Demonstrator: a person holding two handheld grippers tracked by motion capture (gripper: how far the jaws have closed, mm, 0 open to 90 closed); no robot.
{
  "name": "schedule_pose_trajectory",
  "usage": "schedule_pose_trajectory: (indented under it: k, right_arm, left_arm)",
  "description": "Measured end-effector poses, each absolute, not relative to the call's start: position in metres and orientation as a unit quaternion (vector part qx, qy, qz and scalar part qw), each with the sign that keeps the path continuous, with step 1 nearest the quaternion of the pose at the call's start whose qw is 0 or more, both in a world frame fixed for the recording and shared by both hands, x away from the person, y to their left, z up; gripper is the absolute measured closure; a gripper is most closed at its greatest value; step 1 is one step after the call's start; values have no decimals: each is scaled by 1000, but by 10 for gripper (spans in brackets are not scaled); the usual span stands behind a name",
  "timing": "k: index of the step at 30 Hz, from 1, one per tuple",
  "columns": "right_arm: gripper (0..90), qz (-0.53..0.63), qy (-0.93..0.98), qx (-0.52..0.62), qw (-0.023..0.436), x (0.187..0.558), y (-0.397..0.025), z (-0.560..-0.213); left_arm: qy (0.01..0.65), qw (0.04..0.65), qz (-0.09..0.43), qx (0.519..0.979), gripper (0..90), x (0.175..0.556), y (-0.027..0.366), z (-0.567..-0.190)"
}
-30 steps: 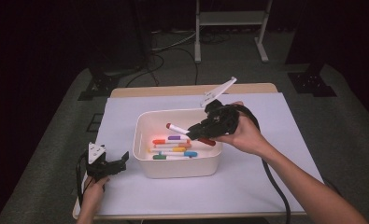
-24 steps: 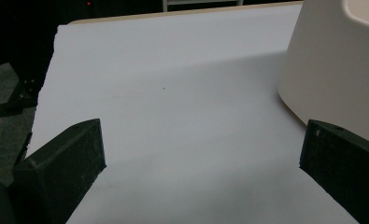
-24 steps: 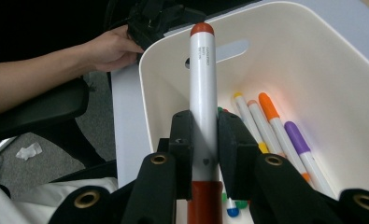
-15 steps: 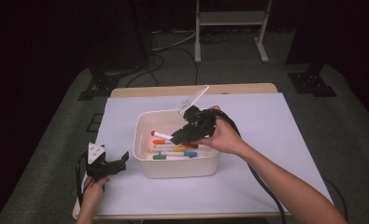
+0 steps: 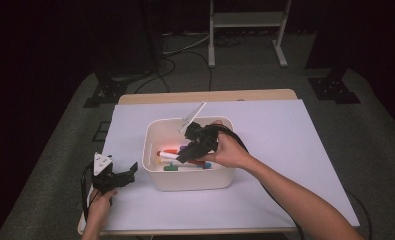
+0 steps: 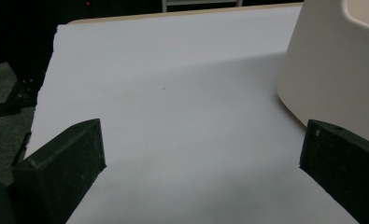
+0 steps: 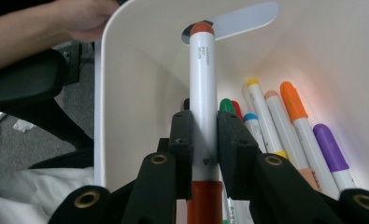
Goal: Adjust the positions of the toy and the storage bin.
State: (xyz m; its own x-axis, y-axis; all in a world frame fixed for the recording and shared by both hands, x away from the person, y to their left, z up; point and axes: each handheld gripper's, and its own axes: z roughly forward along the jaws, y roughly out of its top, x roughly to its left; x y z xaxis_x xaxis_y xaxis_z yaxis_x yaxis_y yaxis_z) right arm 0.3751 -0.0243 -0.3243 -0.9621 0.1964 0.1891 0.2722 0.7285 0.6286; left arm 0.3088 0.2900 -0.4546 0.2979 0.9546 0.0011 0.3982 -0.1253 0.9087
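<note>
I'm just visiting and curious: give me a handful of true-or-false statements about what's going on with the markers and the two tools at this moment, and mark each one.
1. The right tool is clamped on a white marker with red ends. True.
2. That marker is held over the bare table, away from the tub. False: it is held inside the white tub, above the other markers.
3. The left tool grips a marker too. False: its jaws stand wide apart with nothing between them.
4. The left tool sits beside the tub, on the white table cover. True.
5. The tub has no markers lying in it. False: several lie there, with orange, purple, yellow and green caps.
</note>
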Motion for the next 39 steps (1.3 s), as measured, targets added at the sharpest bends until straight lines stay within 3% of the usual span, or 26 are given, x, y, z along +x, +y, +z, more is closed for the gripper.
schedule_pose_trajectory:
  k: [22,29,39]
  right_arm:
    - [756,-307,-944,-109,57,377,-9,-339]
    - [693,-296,-948,-107,53,377,-7,-341]
    - [683,-311,-942,-115,45,374,-18,-329]
  left_arm:
    - [500,437,318,677,0,309,291,-455]
    - [500,438,317,676,0,309,291,-455]
    - [499,436,318,678,0,309,291,-454]
